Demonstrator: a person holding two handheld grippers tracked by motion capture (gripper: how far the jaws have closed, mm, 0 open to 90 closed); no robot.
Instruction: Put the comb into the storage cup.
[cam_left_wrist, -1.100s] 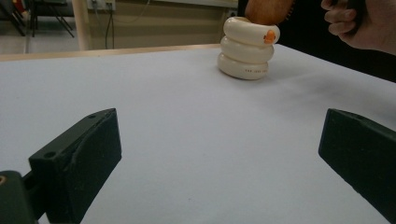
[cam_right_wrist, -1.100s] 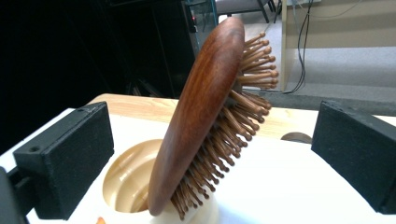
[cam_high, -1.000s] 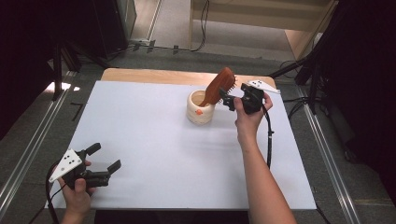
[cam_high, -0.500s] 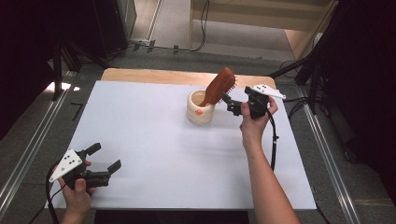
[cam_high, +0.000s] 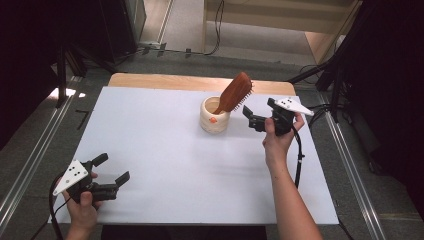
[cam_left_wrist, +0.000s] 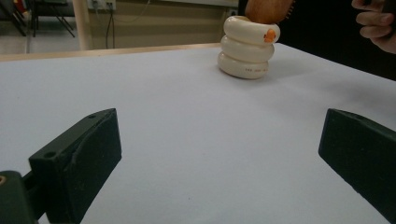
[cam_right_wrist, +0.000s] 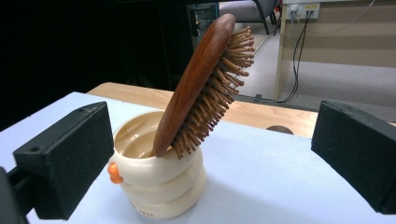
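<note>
Both grippers gape empty: right gripper beside the cup, brush already inside; left gripper idle.

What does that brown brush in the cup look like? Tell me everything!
The brown wooden hairbrush has a smooth, shiny oval back and rows of thin wooden pins on the other side. It stands tilted in the cream ringed cup, handle down inside and hidden, its head leaning out over the rim toward the table's far right. It rests against the cup's rim. The right gripper sits beside it, jaws open, not touching it.
</note>
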